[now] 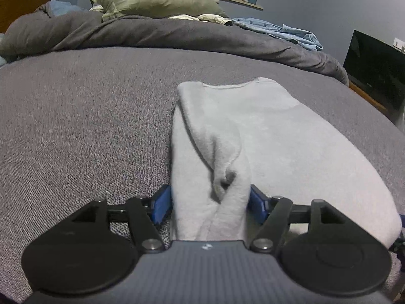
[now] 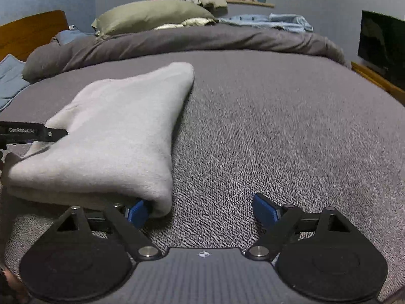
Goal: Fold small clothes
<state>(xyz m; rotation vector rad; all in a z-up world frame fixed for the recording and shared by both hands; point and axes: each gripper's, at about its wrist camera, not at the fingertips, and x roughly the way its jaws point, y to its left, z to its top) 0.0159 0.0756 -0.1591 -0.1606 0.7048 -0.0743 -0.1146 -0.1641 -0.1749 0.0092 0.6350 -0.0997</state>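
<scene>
A light grey garment (image 1: 278, 139) lies folded on the grey bed cover (image 1: 88, 126). In the left wrist view my left gripper (image 1: 210, 202) has its blue fingers on either side of the garment's near left edge, with bunched cloth between them. In the right wrist view the same garment (image 2: 114, 131) lies to the left. My right gripper (image 2: 202, 210) is wide open. Its left finger (image 2: 138, 212) touches the garment's near right corner, partly under the fold. Nothing lies between its fingers but bed cover. The left gripper's black body (image 2: 33, 133) shows at the left edge.
A rumpled dark grey duvet (image 2: 202, 40) runs across the far side of the bed, with an olive pillow (image 2: 152, 16) and a light blue shirt (image 2: 273, 20) behind it. A dark screen (image 2: 382, 45) stands on a wooden ledge at the right. A wooden headboard (image 2: 30, 33) is at the left.
</scene>
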